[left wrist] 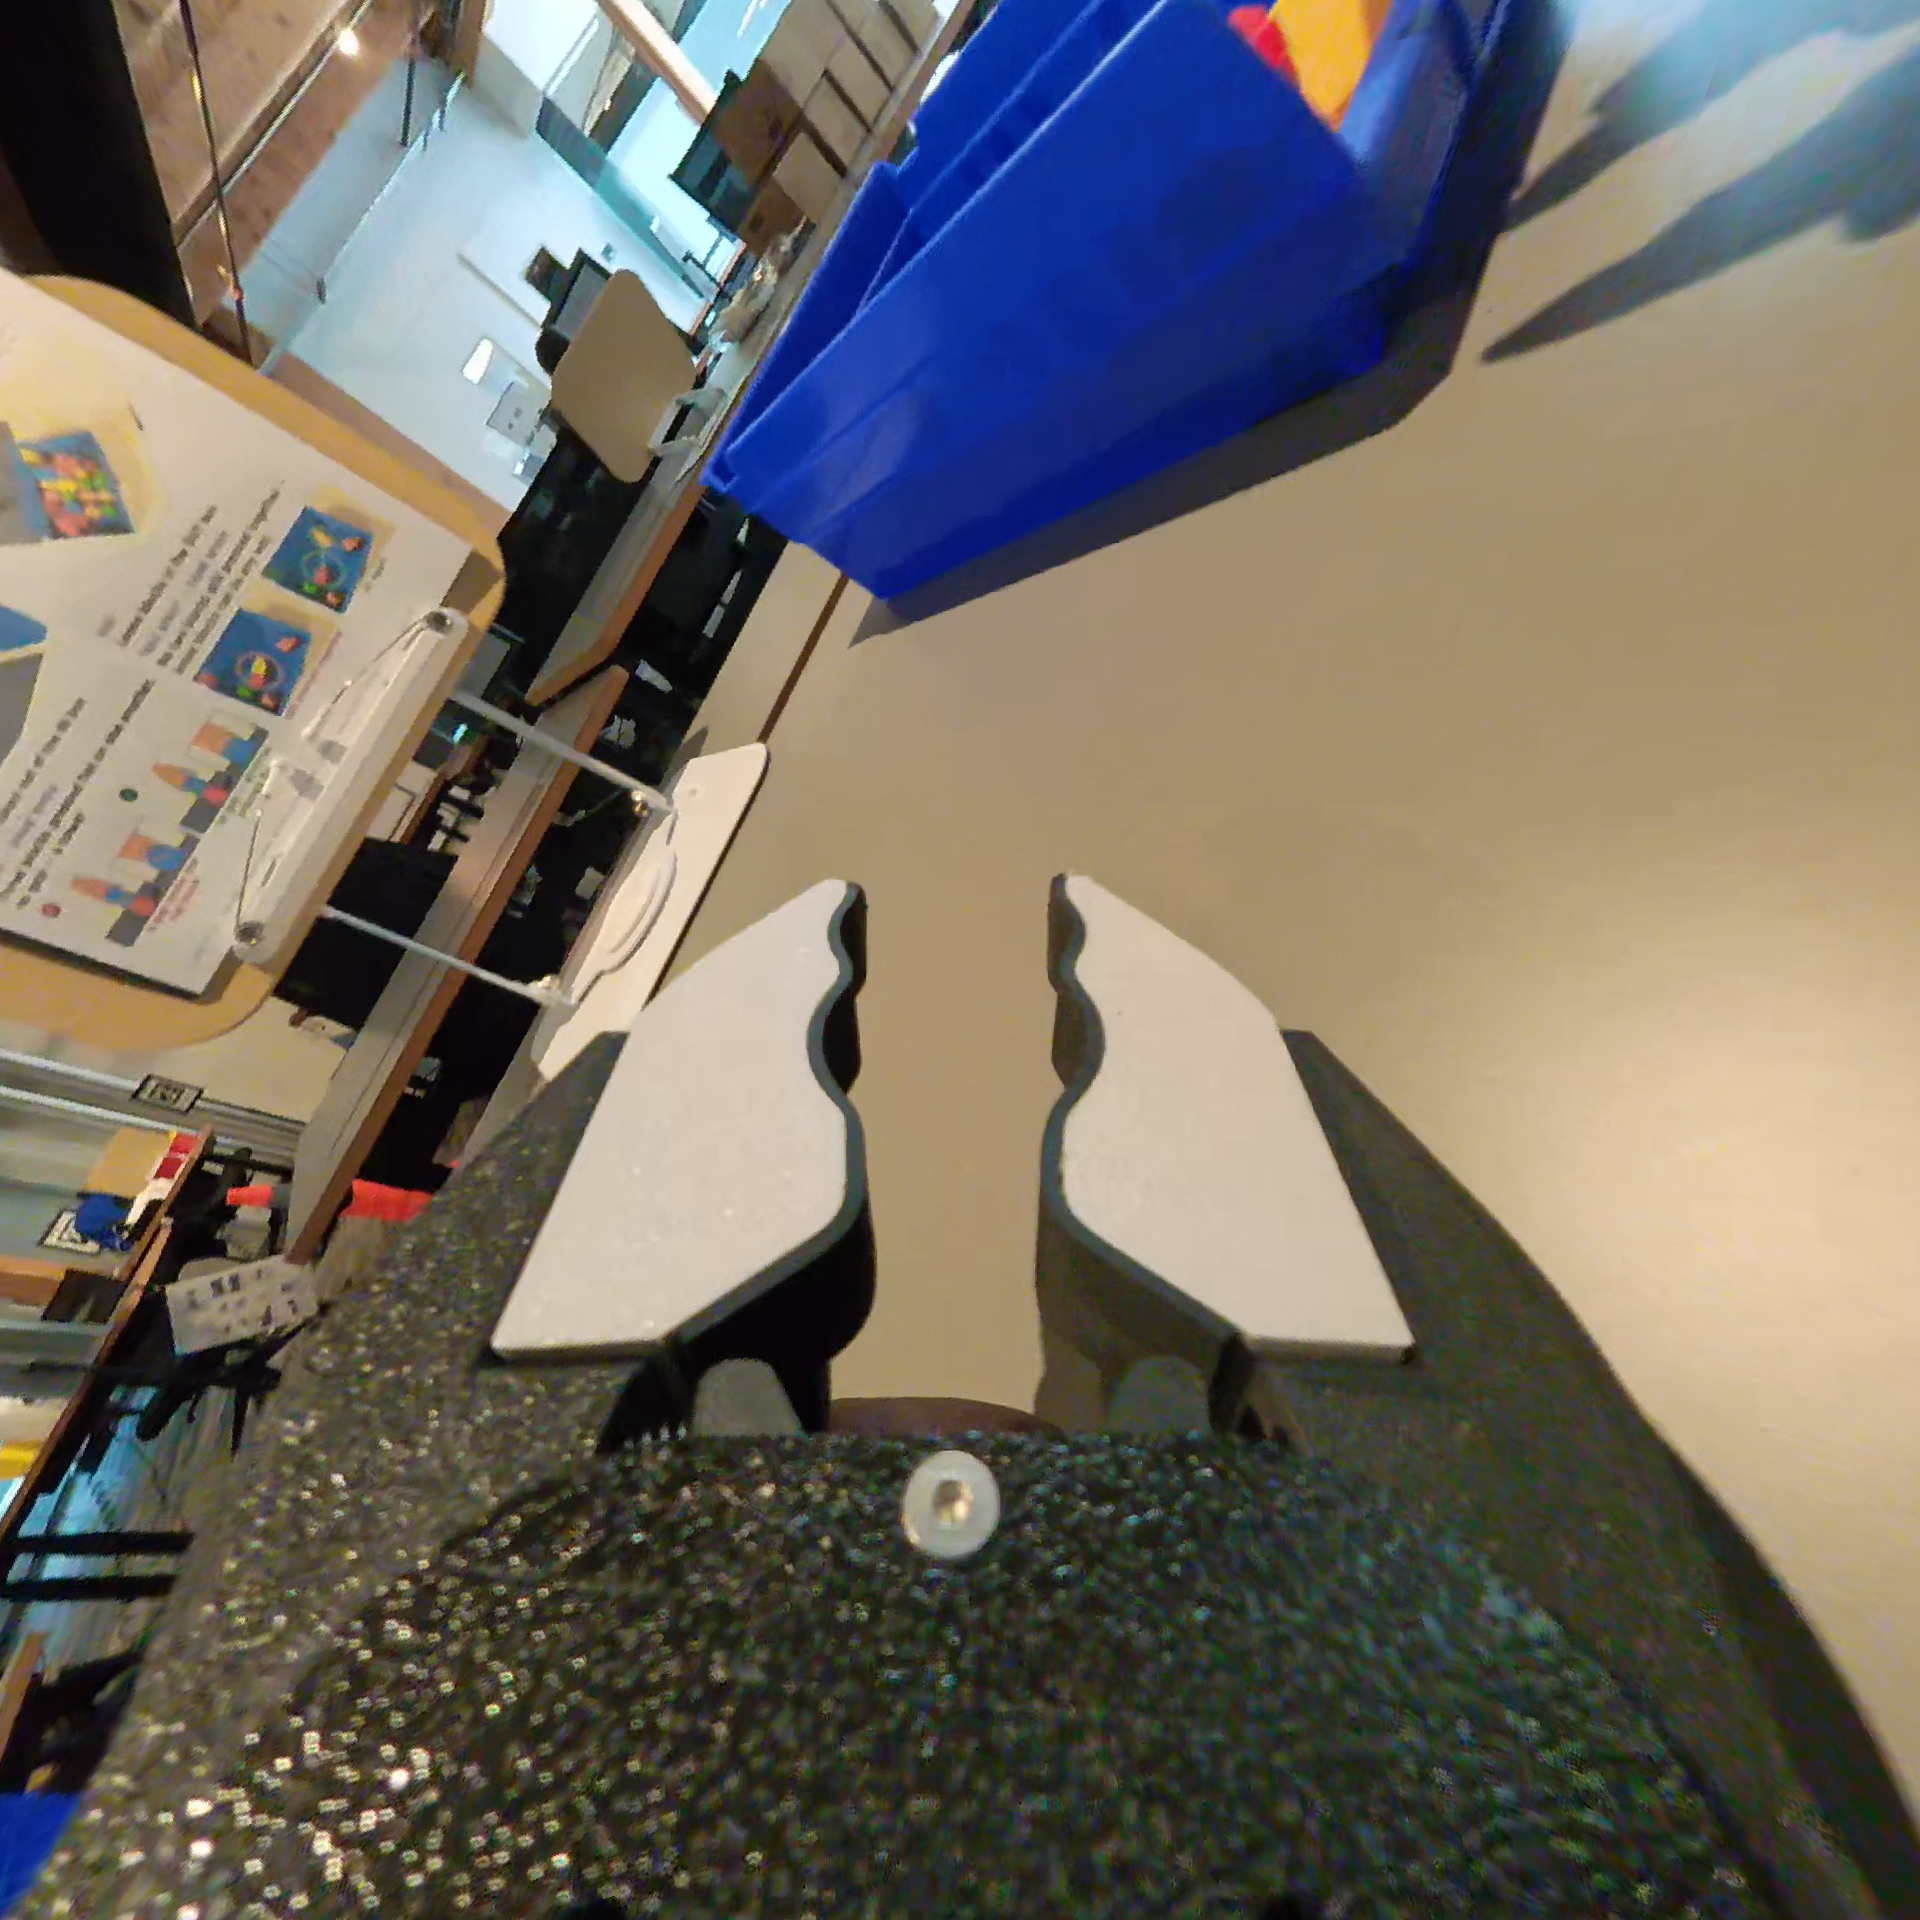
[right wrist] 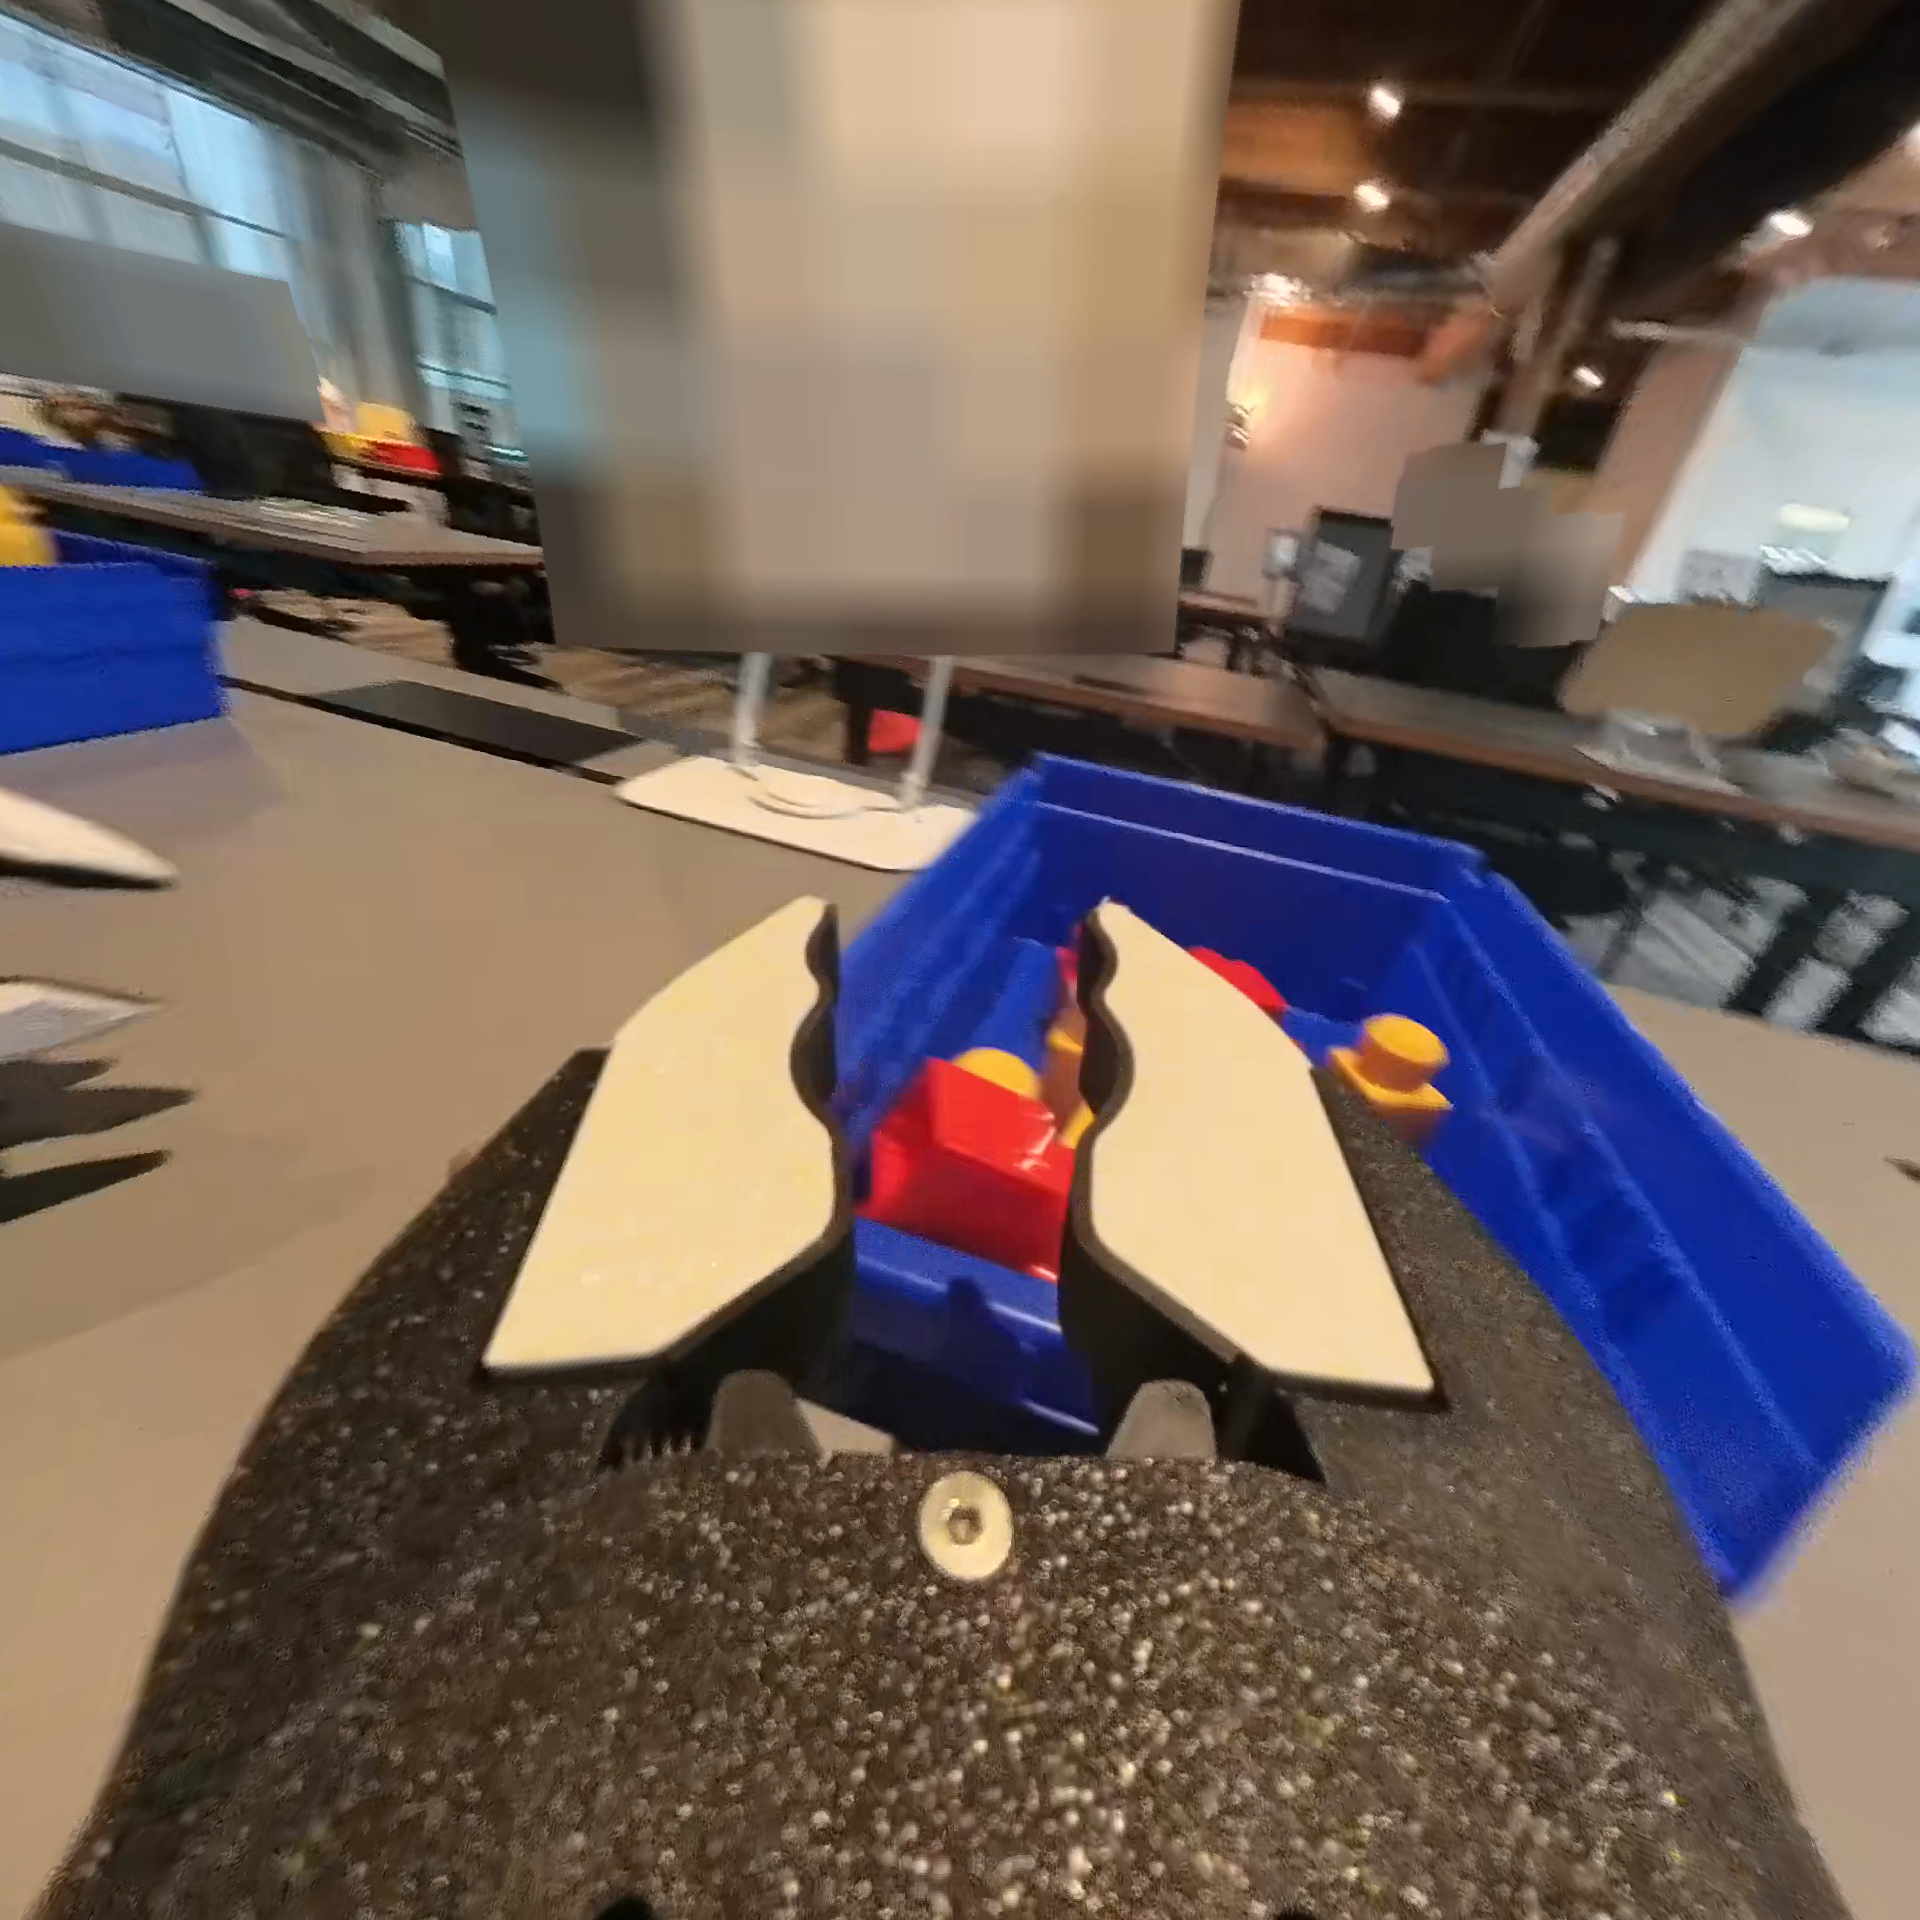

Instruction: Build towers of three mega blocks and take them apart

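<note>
A blue bin (right wrist: pixel 1621 1195) on the beige table holds several mega blocks: a red block (right wrist: pixel 966 1153), a yellow block (right wrist: pixel 1387 1070) and blue ones. My right gripper (right wrist: pixel 956 925) is open and empty, held just above the bin's near-left part, with the red block seen between its fingers. My left gripper (left wrist: pixel 956 894) is open and empty over bare table. In the left wrist view, which is tilted, the blue bin (left wrist: pixel 1091 312) lies ahead to the upper right, with yellow and red blocks (left wrist: pixel 1320 42) showing inside.
An instruction board on a clear stand (left wrist: pixel 208 665) with a white base (right wrist: pixel 790 810) stands at the table's far edge. Another blue bin (right wrist: pixel 104 655) sits far left. A white object (right wrist: pixel 73 842) shows at the left edge. Other tables stand behind. One gripper's finger ends stand about 25 cm off the other's.
</note>
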Demonstrator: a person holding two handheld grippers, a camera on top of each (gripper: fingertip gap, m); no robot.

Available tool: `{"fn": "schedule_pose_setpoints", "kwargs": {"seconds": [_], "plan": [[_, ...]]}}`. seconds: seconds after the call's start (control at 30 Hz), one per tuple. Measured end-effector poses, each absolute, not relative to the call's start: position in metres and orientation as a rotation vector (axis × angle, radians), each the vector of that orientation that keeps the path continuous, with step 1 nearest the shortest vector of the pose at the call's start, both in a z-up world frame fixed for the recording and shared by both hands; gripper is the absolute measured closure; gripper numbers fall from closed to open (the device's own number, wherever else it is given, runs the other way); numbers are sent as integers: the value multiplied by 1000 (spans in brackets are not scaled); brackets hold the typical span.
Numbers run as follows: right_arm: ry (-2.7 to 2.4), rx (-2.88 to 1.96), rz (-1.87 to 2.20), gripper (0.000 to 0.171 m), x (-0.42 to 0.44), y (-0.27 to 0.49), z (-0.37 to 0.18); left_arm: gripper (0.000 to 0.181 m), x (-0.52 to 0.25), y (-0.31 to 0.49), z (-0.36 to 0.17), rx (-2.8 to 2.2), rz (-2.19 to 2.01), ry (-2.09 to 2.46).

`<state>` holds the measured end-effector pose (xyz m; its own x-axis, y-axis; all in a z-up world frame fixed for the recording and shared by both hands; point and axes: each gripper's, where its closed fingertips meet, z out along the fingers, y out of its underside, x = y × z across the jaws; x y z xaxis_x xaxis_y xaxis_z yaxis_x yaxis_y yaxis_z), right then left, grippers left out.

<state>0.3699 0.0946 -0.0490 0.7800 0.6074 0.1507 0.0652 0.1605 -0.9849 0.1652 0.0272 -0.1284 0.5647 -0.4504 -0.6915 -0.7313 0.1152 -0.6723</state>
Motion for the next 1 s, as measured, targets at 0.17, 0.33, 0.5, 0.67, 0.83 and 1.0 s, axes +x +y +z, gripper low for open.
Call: {"fn": "schedule_pose_setpoints", "kwargs": {"seconds": [0.17, 0.33, 0.5, 0.67, 0.83, 1.0], "plan": [[-1008, -1191, 434, 137, 296, 36, -61, 149, 149, 32, -125, -1561, 293, 982], [-1478, -1031, 268, 142, 240, -19, -116, 149, 127, 36, -121, -1587, 355, 936], [-1682, -975, 237, 143, 213, -54, -149, 148, 81, 37, -110, -1641, 317, 761], [-1757, -997, 261, 142, 198, -75, -166, 147, -17, 22, -78, -1666, 180, 337], [-1745, -1016, 266, 147, 197, -75, -166, 143, -141, -8, -32, -1685, 324, 97], [-1744, -1025, 268, 146, 197, -75, -167, 129, -259, -23, -31, -1859, 343, -138]]}}
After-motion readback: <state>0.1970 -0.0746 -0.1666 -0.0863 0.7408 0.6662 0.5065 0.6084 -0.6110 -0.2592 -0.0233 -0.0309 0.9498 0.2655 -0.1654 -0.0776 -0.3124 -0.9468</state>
